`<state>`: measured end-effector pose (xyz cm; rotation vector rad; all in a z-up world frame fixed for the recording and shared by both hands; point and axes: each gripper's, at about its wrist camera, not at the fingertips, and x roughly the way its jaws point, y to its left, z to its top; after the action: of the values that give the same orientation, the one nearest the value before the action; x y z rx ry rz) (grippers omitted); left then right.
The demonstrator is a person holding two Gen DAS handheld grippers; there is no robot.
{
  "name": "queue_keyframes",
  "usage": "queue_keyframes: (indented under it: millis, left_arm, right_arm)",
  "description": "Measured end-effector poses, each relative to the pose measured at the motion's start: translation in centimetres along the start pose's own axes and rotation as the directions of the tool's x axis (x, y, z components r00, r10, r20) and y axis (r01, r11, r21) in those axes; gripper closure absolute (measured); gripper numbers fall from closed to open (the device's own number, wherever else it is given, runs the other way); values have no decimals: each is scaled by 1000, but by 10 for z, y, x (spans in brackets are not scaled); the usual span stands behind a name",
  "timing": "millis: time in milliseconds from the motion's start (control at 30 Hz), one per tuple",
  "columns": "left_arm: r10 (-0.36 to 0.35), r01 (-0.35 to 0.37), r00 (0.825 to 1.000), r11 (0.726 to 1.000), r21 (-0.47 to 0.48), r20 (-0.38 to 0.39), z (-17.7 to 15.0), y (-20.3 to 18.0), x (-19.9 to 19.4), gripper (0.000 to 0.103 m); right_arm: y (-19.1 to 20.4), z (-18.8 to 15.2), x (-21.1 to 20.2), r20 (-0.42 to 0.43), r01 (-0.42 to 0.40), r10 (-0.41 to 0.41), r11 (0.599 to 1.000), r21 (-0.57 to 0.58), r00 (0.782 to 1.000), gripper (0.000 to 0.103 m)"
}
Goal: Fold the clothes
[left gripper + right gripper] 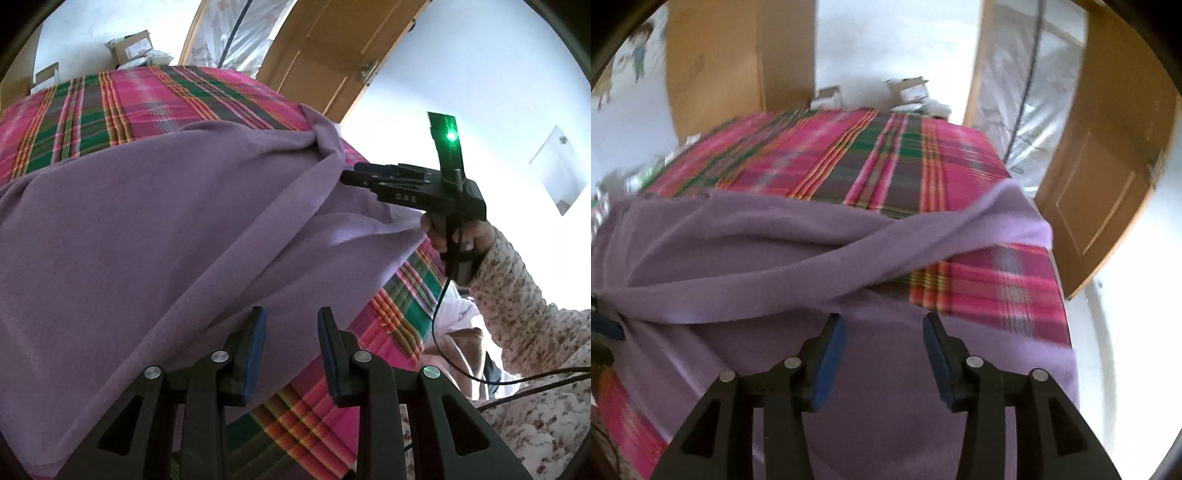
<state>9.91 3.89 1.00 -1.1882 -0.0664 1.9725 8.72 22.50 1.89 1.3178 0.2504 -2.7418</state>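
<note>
A purple fleece garment (155,229) lies spread over a surface covered in a pink, green and orange plaid cloth (122,99). It fills most of the near part of that surface, and one strip of it twists into a loose rope running toward the right edge, where a corner of the fabric bunches up.

The left gripper (291,354) hovers over the garment's near edge, its blue-padded jaws apart with only fabric showing between them, nothing pinched. The right gripper (884,360), held by a hand (458,236) in a floral sleeve (524,302), sits at the right side near the bunched corner; its jaws are likewise apart and hold nothing.

This looks like the smoothing or set-up step, before any fold is made. The next move probably calls for untwisting that roped strip and pinching two edges, so the fabric can be laid flat first.

Behind stand a wooden door (332,48) and cardboard boxes (133,48).
</note>
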Motion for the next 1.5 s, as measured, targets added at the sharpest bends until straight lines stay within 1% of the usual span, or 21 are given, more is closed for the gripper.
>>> queue_keyframes:
  millis: [167,233,267,300,333,367,400,433,467,533,700,833,1000,1133,1200,1300,1400,1500]
  left_arm:
    - [-6,6,1000,1000,-18,-2,4,3,4,73]
    - [-8,8,1000,1000,-15,-7,6,2,7,73]
    - [-14,14,1000,1000,-12,-10,6,1,9,73]
    - [-18,18,1000,1000,-10,-13,6,0,10,73]
    - [-17,17,1000,1000,-9,-15,6,0,11,73]
    - [-16,16,1000,1000,-8,-17,5,-1,11,73]
    - [-18,18,1000,1000,-8,-17,5,0,12,73]
    - [-20,20,1000,1000,-8,-18,5,0,12,73]
    - [-22,21,1000,1000,-8,-18,5,0,12,73]
    - [-25,25,1000,1000,-9,-19,5,0,13,73]
    - [-32,32,999,999,-5,-19,3,0,14,73]
    - [-32,32,999,999,0,-20,0,-1,14,73]
    - [-30,30,999,1000,2,-21,-1,-1,13,73]
    - [-22,22,1000,1000,8,-22,-1,-2,13,73]
    - [-19,19,1000,1000,7,-22,0,-2,13,73]
    - [5,-5,1000,1000,16,-14,-1,-2,11,73]
    - [38,-38,999,999,8,16,0,0,3,73]
    - [74,-73,996,997,-8,50,1,4,-6,73]
  right_arm:
    - [18,11,10,-4,-14,14,991,-133,1000,57]
    - [19,14,15,-7,-34,33,988,-151,999,57]
    - [19,15,17,-13,-52,51,987,-150,999,59]
    - [18,16,18,-21,-75,73,987,-143,997,66]
    - [18,17,19,-27,-94,91,986,-140,996,71]
    - [19,18,20,-32,-109,106,984,-140,994,79]
    - [20,19,20,-37,-125,121,982,-139,992,90]
    - [21,20,21,-39,-123,119,982,-141,992,97]
    - [21,21,22,-35,-113,109,984,-139,993,101]
    - [20,25,23,-23,-100,98,987,-127,995,101]
    - [15,35,19,43,-48,52,995,-90,998,102]
    - [17,36,32,24,-29,32,995,-99,999,102]
    - [13,36,36,26,-31,34,995,-90,999,101]
    - [11,35,29,14,20,-19,996,-84,1000,101]
    - [1,33,18,22,19,-18,999,-43,1000,100]
    - [-15,27,4,28,38,-38,999,7,999,95]
    - [-31,17,-8,22,50,-52,996,71,998,95]
    - [-49,9,-15,22,-12,8,982,187,1000,95]
